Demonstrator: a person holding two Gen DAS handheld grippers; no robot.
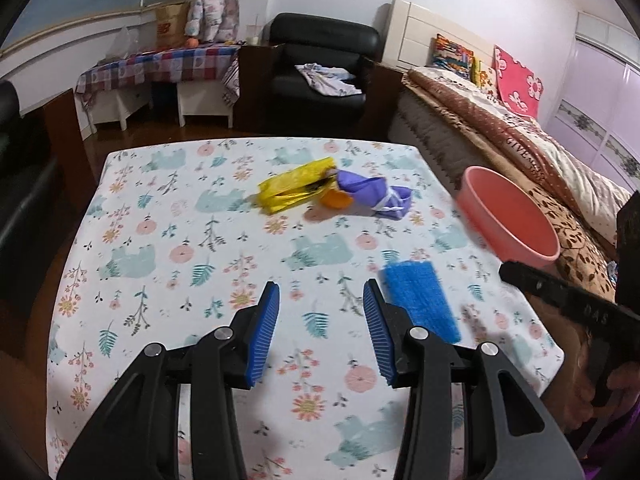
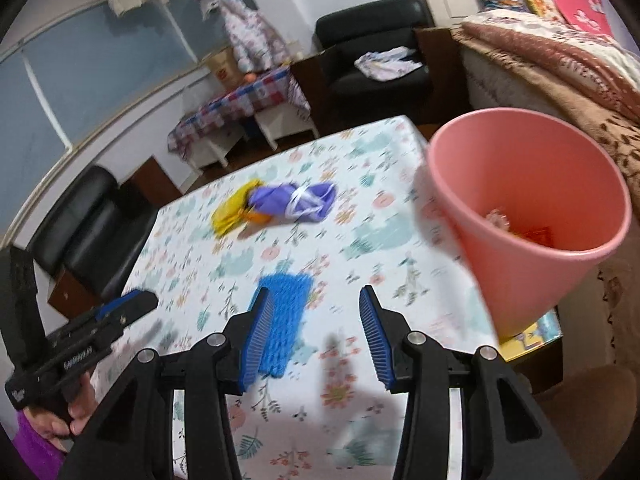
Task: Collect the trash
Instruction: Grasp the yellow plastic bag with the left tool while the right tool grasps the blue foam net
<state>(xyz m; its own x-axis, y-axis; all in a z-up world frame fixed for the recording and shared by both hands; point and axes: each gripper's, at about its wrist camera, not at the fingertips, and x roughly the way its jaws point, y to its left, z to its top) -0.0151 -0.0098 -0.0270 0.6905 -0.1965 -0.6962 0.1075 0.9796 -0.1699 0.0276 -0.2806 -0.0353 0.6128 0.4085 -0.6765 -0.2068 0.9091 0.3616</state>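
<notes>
Trash lies in two spots on the flowery surface (image 1: pixel 192 240). A blue spongy pad (image 2: pixel 282 320) sits close by, and its long side runs away from the person. The right gripper (image 2: pixel 316 336) is right over it, with its left finger above the pad's near end. The fingers are spread wide and hold nothing. The left gripper (image 1: pixel 320 330) is spread wide too, and empty. From it, the blue pad (image 1: pixel 420 300) lies just to the right of its right finger, so the right gripper looks like the nearer one.

Farther back sits a little pile: a yellow wrapper (image 1: pixel 294 190), a purple bag (image 1: pixel 372 194) and an orange bit (image 1: pixel 335 200), all touching. It is well apart from both grippers.

A pink bin (image 2: pixel 532 216) is on the right, tilted, and the picture is blurry there. Some bits are already inside. Nothing is in the way of the pad, I think.
</notes>
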